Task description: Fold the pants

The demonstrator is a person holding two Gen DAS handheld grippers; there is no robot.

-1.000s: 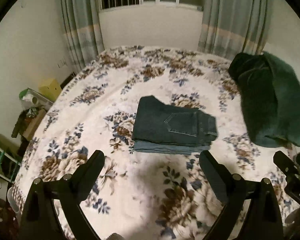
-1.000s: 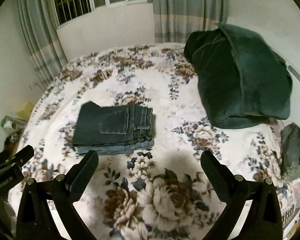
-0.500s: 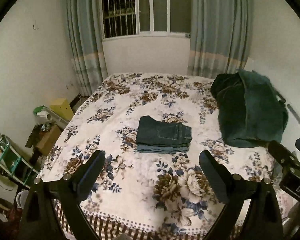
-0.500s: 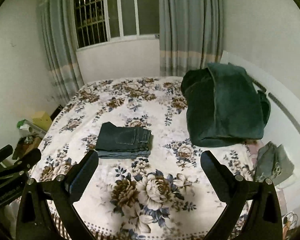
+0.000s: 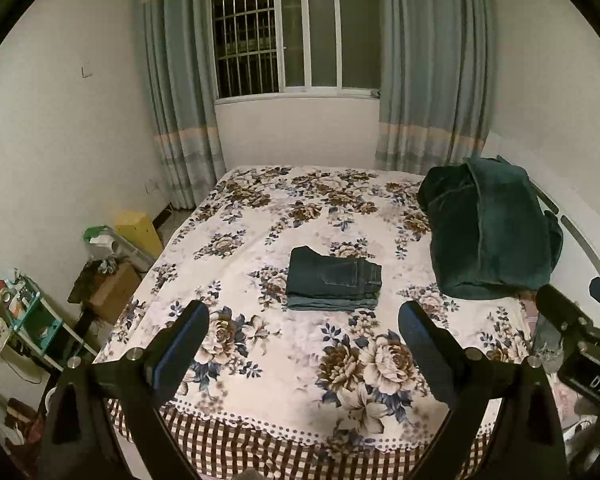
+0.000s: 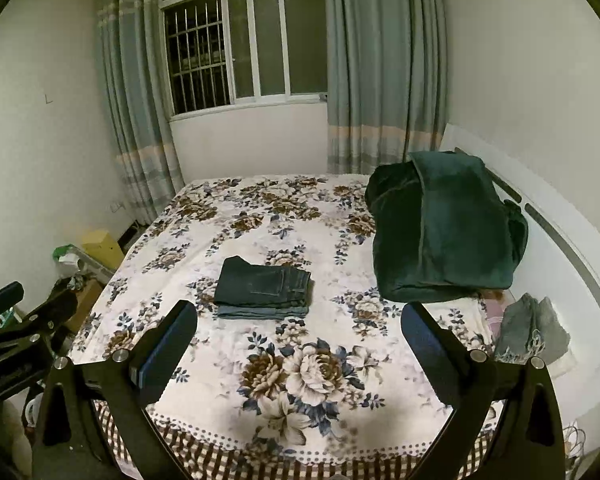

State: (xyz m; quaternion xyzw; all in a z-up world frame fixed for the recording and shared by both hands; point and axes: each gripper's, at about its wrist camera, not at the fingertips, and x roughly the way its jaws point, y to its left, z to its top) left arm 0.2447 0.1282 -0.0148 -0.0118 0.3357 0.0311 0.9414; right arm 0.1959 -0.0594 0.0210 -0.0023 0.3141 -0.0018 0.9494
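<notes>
While both tools sit back near the foot of the bed point(image 5: 260, 368), nothing is in either one. Left tool point(image 5: 304, 344): jaws spread wide, only bedspread visible between the fingers point(image 5: 182, 346). Right tool point(image 6: 298, 344): same, wide apart and holding nothing; its body also shows at the right edge of the left wrist view.

Pants point(image 5: 334, 279) are folded into a compact dark denim rectangle, lying flat around the middle of the floral bedspread. Back pocket faces up, waistband end toward the right. A lighter blue layer shows along the near bottom edge of the stack. In the right wrist view the pants point(image 6: 265, 287) sit left of centre, well apart from both tools.

Dark green blanket point(image 5: 488, 236) is heaped on the right side of the bed against the white headboard point(image 6: 556, 236), apart from the pants. A grey garment point(image 6: 530, 330) lies crumpled at the near right corner of the bed, just below the blanket.

Background: barred window point(image 5: 296, 40) with grey-blue curtains point(image 5: 432, 64) either side. Left of the bed on the floor there's a yellow box point(image 5: 138, 232), a cardboard box point(image 5: 112, 290) and a cluttered shelf point(image 5: 28, 320). Checked bed skirt point(image 5: 284, 450) runs along the near edge.
</notes>
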